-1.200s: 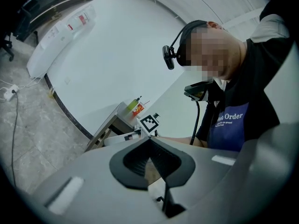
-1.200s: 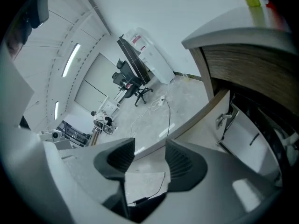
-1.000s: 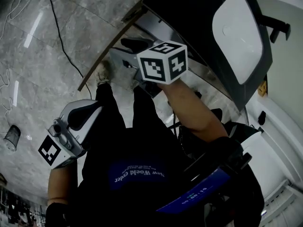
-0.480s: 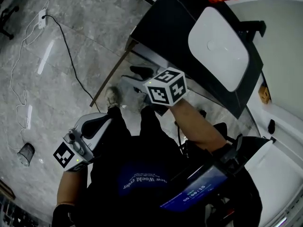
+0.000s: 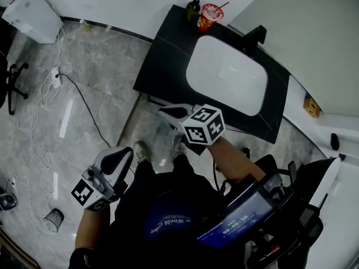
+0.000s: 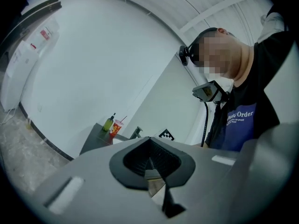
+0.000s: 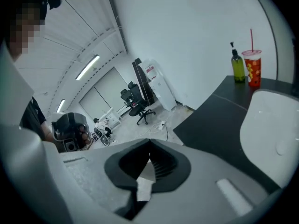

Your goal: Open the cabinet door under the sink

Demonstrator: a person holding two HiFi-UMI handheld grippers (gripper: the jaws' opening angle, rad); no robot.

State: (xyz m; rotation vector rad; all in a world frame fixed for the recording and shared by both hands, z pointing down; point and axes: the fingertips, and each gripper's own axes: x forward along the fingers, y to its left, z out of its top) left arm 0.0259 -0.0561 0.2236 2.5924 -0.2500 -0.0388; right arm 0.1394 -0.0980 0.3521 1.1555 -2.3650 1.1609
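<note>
L gripper [image 5: 127,153] is raised in front of the person, jaws together, nothing betw. them. R gripper [image 5: 164,111] hangs over the floor just short of the counter [image 5: 162,60]; its jaws have just been closing and meet, empty. Door [image 5: 129,120] under the sink [image 5: 227,74] stands swung out at the counter's left end, seen edge-on, apart from both grippers. Bottle [image 5: 193,7] & cup [image 5: 210,16] sit at the far corner.
</note>
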